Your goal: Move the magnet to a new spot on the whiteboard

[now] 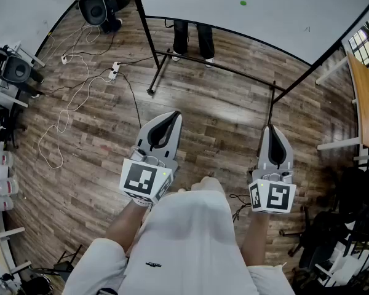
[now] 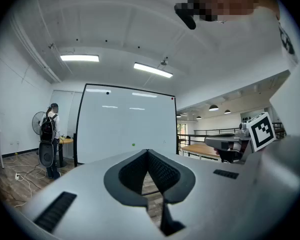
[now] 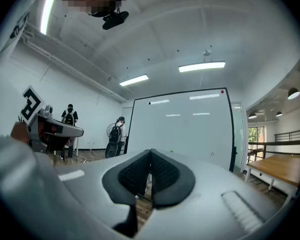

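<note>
A small green magnet (image 1: 243, 3) sits on the big whiteboard (image 1: 277, 11) that stands ahead of me. It also shows low on the whiteboard (image 2: 125, 129) as a green magnet (image 2: 134, 144) in the left gripper view, and just above the jaw tips as the green magnet (image 3: 171, 151) in the right gripper view. My left gripper (image 1: 175, 115) and right gripper (image 1: 272, 129) are held side by side at waist height, well short of the board. Both are shut and hold nothing: left gripper (image 2: 148, 151), right gripper (image 3: 151, 150).
The board's black stand (image 1: 152, 91) and its crossbar reach over the wooden floor toward me. A person's legs (image 1: 194, 39) stand behind the board. Cables (image 1: 67, 109) and a power strip lie at left. A wooden table (image 1: 364, 97) is at right. People (image 3: 70, 116) stand at left.
</note>
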The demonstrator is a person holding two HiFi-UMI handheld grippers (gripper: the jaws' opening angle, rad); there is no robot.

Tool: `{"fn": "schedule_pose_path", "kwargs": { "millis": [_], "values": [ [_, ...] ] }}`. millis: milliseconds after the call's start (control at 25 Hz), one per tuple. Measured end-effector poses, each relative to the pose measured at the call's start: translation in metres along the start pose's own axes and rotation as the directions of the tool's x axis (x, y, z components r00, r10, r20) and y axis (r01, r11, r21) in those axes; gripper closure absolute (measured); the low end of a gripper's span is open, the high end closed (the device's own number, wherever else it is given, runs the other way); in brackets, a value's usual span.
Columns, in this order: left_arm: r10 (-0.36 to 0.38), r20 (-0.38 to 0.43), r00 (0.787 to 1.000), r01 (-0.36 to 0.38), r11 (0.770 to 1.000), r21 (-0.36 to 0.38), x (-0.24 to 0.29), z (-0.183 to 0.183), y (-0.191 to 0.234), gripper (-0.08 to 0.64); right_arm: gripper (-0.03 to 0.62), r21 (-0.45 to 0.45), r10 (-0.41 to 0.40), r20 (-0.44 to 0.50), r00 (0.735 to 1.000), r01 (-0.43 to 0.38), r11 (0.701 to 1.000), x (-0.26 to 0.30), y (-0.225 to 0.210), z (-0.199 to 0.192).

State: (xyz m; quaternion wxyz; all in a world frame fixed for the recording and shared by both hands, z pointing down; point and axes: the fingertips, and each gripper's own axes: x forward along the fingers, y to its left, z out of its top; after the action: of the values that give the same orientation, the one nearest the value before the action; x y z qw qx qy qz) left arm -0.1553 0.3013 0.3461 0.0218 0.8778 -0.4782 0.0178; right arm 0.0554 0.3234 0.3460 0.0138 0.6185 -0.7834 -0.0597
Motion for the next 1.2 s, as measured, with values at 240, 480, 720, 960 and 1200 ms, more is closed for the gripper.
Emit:
{"fn": "schedule_pose_path", "kwargs": {
  "millis": [240,480,720,960,1200],
  "values": [
    [-0.009,0.008,1.0,0.009,0.999,-0.039,-0.013,0.0,-0.013,0.554,0.586,-0.003,0.0,0.007,1.0,0.0,1.0,-0.01,0.012,0.008],
    [-0.019,-0.024,1.0,0.018,0.999,-0.044,-0.007,-0.006,-0.026,0.554,0.586,0.017,-0.005,-0.004,1.0,0.005,1.0,-0.019,-0.001,0.004],
    [-0.008,-0.032,0.999,0.008,1.0,-0.022,0.01,0.001,-0.032,0.554,0.586,0.071,-0.015,0.006,1.0,0.014,0.997,-0.014,-0.021,-0.002],
    [-0.014,-0.036,0.999,0.014,1.0,-0.017,0.03,-0.001,-0.046,0.554,0.586,0.092,-0.025,0.032,0.999,0.022,0.996,-0.012,-0.045,-0.005],
    [-0.027,-0.03,0.999,0.027,0.999,-0.02,0.056,-0.001,-0.06,0.554,0.586,0.091,-0.021,0.055,0.998,0.016,0.996,-0.008,-0.065,-0.005]
  ]
}}
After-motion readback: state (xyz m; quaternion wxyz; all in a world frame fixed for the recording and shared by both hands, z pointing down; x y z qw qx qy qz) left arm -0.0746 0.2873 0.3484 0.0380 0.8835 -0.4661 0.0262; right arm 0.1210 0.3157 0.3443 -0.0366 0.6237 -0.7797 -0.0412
